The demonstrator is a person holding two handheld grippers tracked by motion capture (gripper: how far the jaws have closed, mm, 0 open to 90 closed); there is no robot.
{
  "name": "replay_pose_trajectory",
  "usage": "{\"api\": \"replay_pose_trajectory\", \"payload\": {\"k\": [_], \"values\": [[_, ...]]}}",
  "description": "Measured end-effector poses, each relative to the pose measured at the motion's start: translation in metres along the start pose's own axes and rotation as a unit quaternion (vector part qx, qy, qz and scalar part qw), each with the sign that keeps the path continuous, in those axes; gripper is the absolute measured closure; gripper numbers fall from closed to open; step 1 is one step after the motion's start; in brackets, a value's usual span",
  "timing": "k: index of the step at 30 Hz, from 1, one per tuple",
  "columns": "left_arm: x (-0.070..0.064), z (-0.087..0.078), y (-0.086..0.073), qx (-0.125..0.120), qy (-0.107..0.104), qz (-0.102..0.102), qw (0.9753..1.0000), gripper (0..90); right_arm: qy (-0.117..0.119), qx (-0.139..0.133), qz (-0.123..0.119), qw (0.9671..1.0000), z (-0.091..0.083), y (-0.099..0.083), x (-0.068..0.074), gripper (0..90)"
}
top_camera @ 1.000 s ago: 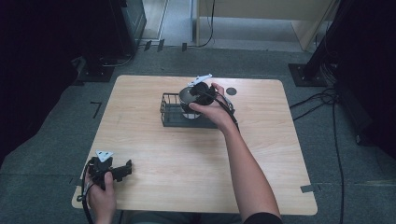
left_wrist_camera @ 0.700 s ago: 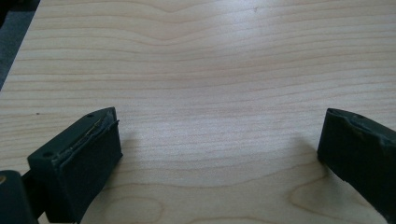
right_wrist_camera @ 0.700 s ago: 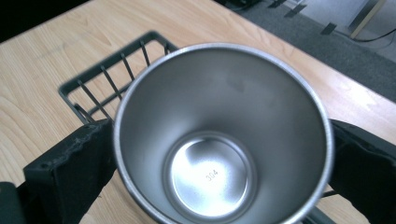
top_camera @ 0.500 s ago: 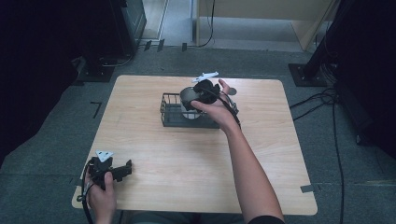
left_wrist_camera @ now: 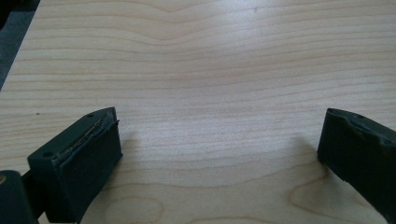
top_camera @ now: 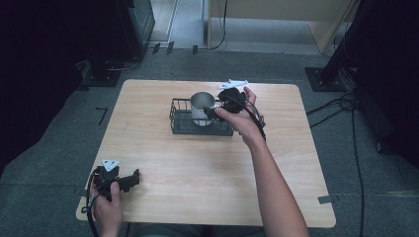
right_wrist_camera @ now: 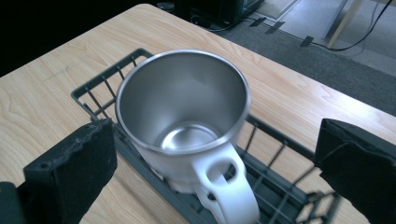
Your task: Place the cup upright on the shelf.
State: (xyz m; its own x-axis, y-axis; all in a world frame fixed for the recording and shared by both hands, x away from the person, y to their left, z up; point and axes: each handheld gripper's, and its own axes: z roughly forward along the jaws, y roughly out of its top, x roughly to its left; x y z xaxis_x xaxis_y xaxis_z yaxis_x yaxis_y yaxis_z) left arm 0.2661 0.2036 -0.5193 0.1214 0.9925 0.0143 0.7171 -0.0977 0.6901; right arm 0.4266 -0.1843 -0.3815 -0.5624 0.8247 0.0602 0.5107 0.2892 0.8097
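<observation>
high view / mug: steel mug (top_camera: 201,106) upright in the black wire basket (top_camera: 180,123), far-centre of the wooden table (top_camera: 197,168); sits toward the basket's right half.
high view / right gripper: right gripper (top_camera: 213,111) held just right of the mug, tips at the mug's side; jaw gap can't be read from here. Grey plate on top, cable trailing over the wrist.
high view / left gripper: left gripper (top_camera: 134,177) at the near-left corner of the table, well apart from the basket, pointing right along the tabletop.

left gripper view / claw: jaws wide apart, nothing between them. Bare wood grain of the table (left_wrist_camera: 210,70) under and ahead.
left gripper view / height: low over the surface; contact can't be told.

right gripper view / claw: jaws spread wide, gripping nothing. Mug (right_wrist_camera: 184,116) sits in the gap, clear of both pads.
right gripper view / mug: empty, steel inside, white handle (right_wrist_camera: 229,186) pointing toward the camera.
right gripper view / basket: wire basket (right_wrist_camera: 100,88) under the mug; rim and bars visible on both sides, mug base inside it.
</observation>
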Motion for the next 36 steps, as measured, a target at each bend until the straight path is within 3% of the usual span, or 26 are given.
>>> {"api": "replay_pose_trajectory", "payload": {"k": [36], "values": [[0.0,0.0,0.0,0.0,0.0,0.0,1.0,0.0,-0.055,-0.003,0.06,0.9967,-0.056,-0.09,-0.046,0.0]]}}
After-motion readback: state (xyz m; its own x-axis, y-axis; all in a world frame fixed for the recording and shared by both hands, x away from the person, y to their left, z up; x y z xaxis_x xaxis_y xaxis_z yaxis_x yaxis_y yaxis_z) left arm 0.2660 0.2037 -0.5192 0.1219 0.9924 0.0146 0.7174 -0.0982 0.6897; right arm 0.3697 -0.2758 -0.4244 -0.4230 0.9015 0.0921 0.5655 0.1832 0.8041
